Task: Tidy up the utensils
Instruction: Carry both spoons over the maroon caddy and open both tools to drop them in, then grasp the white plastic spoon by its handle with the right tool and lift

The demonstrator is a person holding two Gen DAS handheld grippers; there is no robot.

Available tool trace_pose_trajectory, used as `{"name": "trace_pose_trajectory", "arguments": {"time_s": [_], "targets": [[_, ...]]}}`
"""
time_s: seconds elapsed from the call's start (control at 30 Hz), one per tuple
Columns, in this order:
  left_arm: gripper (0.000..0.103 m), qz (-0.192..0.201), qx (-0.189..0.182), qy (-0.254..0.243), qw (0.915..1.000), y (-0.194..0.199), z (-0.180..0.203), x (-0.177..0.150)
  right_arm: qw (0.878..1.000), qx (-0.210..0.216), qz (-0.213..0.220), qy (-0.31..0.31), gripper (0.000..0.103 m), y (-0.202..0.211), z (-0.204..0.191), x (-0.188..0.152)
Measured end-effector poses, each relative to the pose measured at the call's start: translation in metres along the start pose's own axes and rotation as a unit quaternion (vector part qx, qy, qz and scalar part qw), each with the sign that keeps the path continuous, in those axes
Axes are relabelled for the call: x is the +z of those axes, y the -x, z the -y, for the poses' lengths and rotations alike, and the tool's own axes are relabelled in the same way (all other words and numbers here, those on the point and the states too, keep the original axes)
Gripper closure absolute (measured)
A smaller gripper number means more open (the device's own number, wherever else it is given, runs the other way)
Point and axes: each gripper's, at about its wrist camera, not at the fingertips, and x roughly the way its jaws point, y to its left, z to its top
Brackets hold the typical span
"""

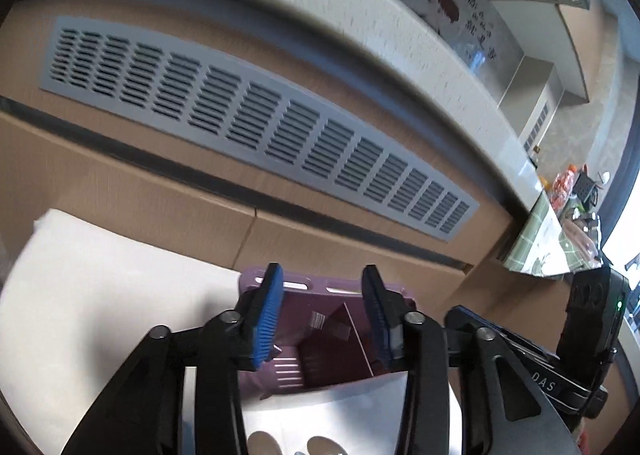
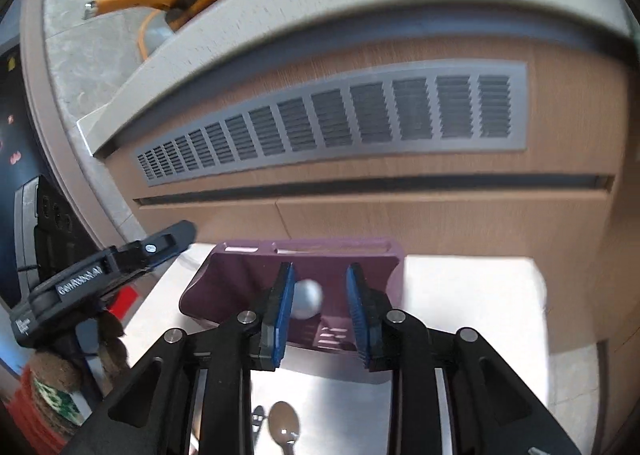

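Both grippers were released and held nothing. The right gripper (image 2: pixel 320 309) hovered with its jaws parted over the purple utensil basket (image 2: pixel 304 279), a blurred pale grey round thing (image 2: pixel 307 299) showing beside its left pad; what it was could not be told. Below and behind those fingers a metal spoon (image 2: pixel 283 429) lay on the white table (image 2: pixel 472 319), bowl toward the basket, handle running back to the camera, so its long axis ran roughly along the fingers. The left gripper (image 1: pixel 322 315) hovered over the same basket (image 1: pixel 320 339), and the right one appeared nearer the spoon.
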Motion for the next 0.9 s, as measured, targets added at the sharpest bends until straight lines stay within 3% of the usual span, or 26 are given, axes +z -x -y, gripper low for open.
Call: {"name": "trace_pose_trajectory", "arguments": {"time_s": [0.1,0.2,0.4,0.63,0.9], "targets": [[0.056,0.019,0.014,-0.012,0.9997,0.025,0.003,0.0,1.0,-0.012,0.017,0.015,0.076,0.018,-0.003,-0.007],[0.056,0.019,0.036,-0.021,0.9989,0.052,0.004,-0.007,0.999,-0.015,0.007,0.035,0.076,0.03,-0.008,-0.023],[0.056,-0.056,0.069,-0.049,0.9949,0.083,-0.009,-0.054,0.993,0.029,-0.07,0.091,0.076,0.034,-0.027,-0.075],[0.056,-0.102,0.129,-0.043,0.9854,0.114,-0.042,-0.103,0.973,0.08,-0.151,0.157,0.076,0.009,-0.069,-0.125],[0.056,-0.101,0.17,-0.01,0.9802,0.144,-0.075,-0.116,0.945,0.123,-0.185,0.238,0.076,-0.027,-0.13,-0.146]]}}
